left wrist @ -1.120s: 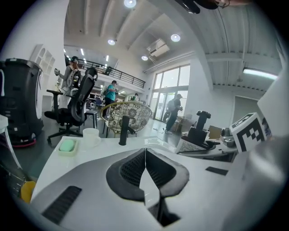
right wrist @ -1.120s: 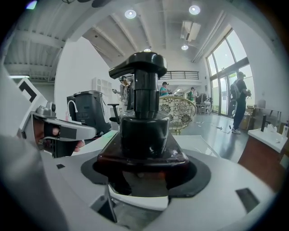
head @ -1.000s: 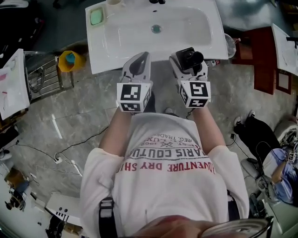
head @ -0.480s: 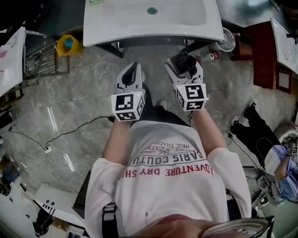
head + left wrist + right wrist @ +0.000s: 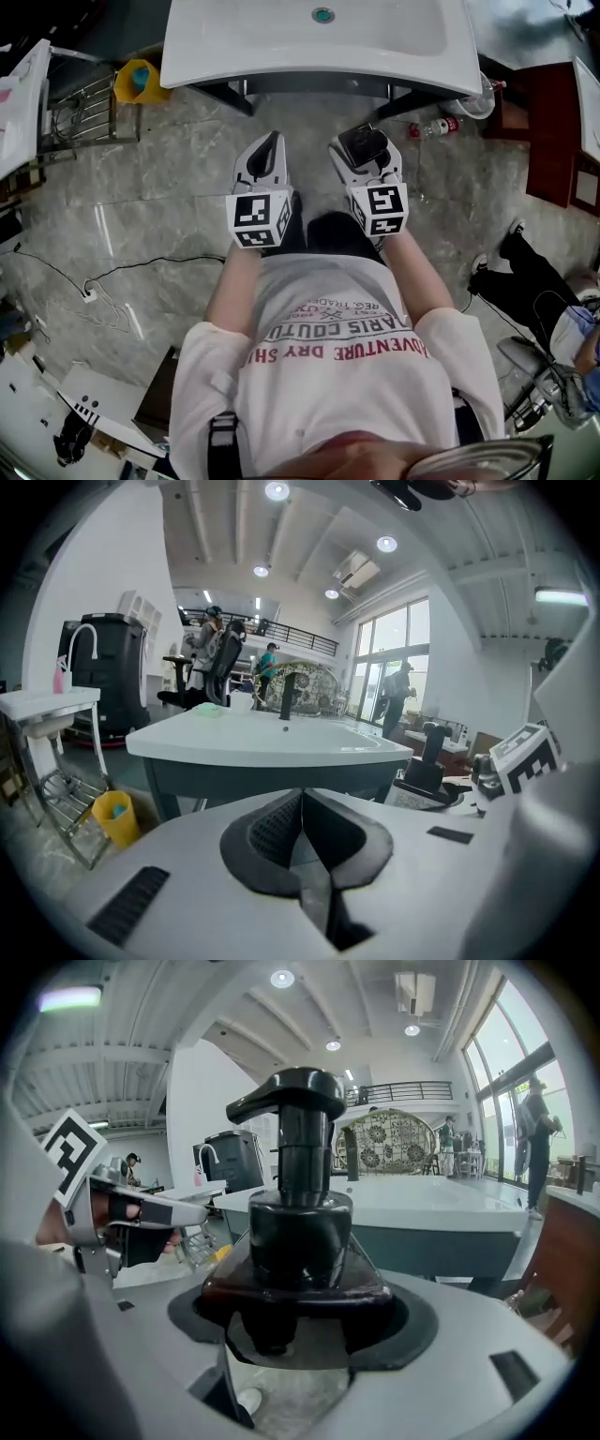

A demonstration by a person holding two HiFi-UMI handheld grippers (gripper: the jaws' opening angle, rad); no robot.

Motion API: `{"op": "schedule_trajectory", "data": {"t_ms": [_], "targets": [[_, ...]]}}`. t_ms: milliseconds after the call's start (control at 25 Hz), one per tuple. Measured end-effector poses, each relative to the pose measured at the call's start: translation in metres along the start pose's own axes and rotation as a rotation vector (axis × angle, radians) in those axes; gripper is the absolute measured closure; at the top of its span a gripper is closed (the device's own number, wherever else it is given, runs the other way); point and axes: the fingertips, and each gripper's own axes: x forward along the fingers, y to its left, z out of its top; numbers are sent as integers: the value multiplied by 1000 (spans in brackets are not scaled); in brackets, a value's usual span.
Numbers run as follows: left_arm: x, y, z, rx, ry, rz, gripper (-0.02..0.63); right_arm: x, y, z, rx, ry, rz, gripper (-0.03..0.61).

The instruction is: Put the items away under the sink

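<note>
Black pump bottle (image 5: 298, 1232) clamped upright in right gripper (image 5: 365, 150), spout turned left, just short of sink (image 5: 281, 66) front edge. Alongside, left gripper (image 5: 265, 161) with jaws pressed together on nothing. Space under sink ahead and lower, so likely a forward dip, long axis kept vertical, right gripper leading.

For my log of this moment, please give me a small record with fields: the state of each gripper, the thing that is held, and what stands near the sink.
left gripper: jaws together, nothing between them
right gripper: shut on a pump bottle
pump bottle: dark, upright, not yet under the sink
sink: white, on a dark frame, ahead of both grippers
yellow bucket: on the floor, left of the sink
plastic bottle: lying on the floor, right of the sink
</note>
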Motion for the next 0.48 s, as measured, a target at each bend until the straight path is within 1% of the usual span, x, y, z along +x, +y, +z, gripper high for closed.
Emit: {"op": "schedule_trajectory", "data": {"t_ms": [80,200,320,480], "targets": [[27,12,-14,21,-24,-1,591,27,-5,-22,-8,-9,0,212],[65,21,-41,25,-50,-5,591,62,-20,-64,-9,-4,-12,212],[102,36,-66,46,-88,-15,591,103,-32,-96,-12,-29,-26,212],[139,63,-114,96,-131,-14,591,156,-40,-142,-48,-68,-33,212]]}}
